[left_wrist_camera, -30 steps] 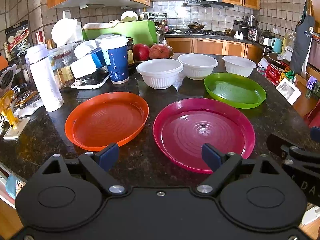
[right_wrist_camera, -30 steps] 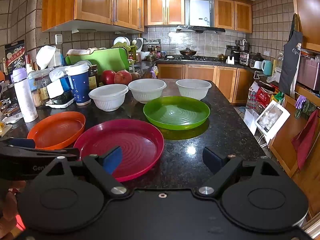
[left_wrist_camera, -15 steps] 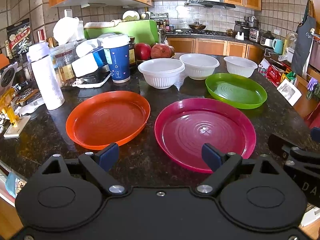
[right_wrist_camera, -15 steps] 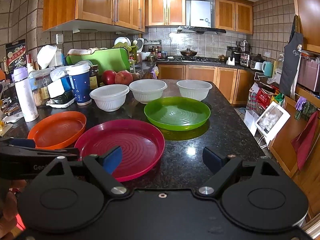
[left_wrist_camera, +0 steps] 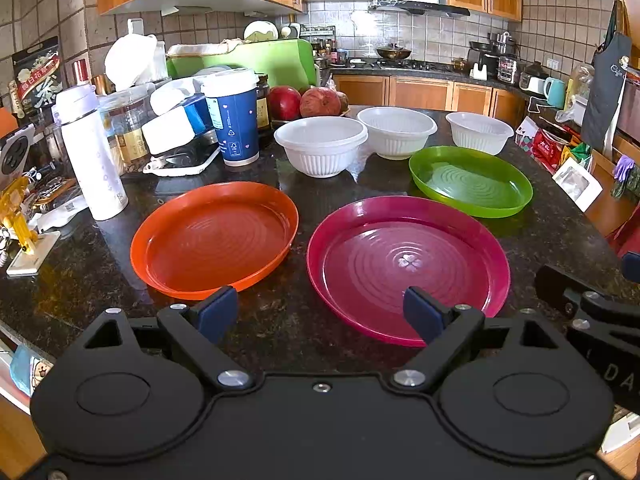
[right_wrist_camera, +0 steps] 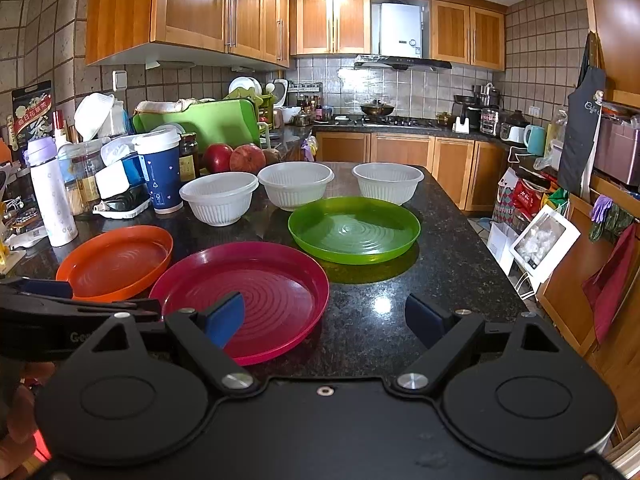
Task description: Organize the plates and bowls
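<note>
1. Left gripper [left_wrist_camera: 316, 312]: fingers released, holding nothing, above the desk [left_wrist_camera: 288, 324].
2. Right gripper [right_wrist_camera: 332, 316]: fingers released, empty.
3. Red plate [left_wrist_camera: 408, 268] front; orange plate [left_wrist_camera: 216, 238] at 9 o'clock, green plate [left_wrist_camera: 472, 182] at 1 o'clock.
4. Three white bowls [left_wrist_camera: 322, 146] behind, 12 o'clock.

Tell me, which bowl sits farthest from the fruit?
The right bowl, standing apart behind the green plate; the other two bowls sit close together.

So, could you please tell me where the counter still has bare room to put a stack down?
Bare counter lies right of the pink plate, in front of the green plate, out to the right edge. A narrower strip runs between the orange plate and pink plate. The back left is crowded: white bottle, blue cup, jars. Three white bowls line the back.
</note>
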The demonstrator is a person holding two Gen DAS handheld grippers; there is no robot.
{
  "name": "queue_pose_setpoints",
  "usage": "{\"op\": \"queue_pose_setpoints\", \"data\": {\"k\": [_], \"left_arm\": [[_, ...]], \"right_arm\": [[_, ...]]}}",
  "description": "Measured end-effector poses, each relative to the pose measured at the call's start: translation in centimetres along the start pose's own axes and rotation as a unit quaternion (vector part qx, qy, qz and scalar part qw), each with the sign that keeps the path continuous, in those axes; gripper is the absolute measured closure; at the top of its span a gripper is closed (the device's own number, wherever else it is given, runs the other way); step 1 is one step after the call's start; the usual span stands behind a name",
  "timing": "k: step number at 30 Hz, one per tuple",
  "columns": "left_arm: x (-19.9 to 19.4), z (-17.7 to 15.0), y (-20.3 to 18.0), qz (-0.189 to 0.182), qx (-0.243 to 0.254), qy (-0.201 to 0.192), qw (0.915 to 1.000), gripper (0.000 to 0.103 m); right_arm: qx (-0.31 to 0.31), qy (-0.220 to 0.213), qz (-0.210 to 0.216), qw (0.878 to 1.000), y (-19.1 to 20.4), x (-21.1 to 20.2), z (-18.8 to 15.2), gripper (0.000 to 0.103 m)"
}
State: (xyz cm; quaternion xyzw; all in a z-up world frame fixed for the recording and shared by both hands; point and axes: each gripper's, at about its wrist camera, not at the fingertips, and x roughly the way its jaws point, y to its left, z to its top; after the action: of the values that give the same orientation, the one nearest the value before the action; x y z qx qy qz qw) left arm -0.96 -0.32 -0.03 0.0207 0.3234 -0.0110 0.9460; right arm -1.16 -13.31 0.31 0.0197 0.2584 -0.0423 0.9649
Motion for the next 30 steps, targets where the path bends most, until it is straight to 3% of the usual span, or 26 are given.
{"op": "queue_pose_setpoints", "data": {"k": [20,24,30], "left_arm": [[-0.7,0.2,-0.1,0.005,0.000,-0.013,0.9999,0.009],[-1.2,0.3,-0.3,0.029,0.012,-0.031,0.9990,0.008],[-1.1,0.7,0.6,0.021,0.001,-0.037,0.9991,0.009]], "right_arm": [[0.002,-0.012,0.004,1.000,-0.1,-0.1,-0.1,0.011],[-0.001,-0.017,0.004,1.000,0.0,0.2,-0.1,0.018],[0.006,-0.010,0.014,1.000,0.2,1.0,0.2,0.021]]}}
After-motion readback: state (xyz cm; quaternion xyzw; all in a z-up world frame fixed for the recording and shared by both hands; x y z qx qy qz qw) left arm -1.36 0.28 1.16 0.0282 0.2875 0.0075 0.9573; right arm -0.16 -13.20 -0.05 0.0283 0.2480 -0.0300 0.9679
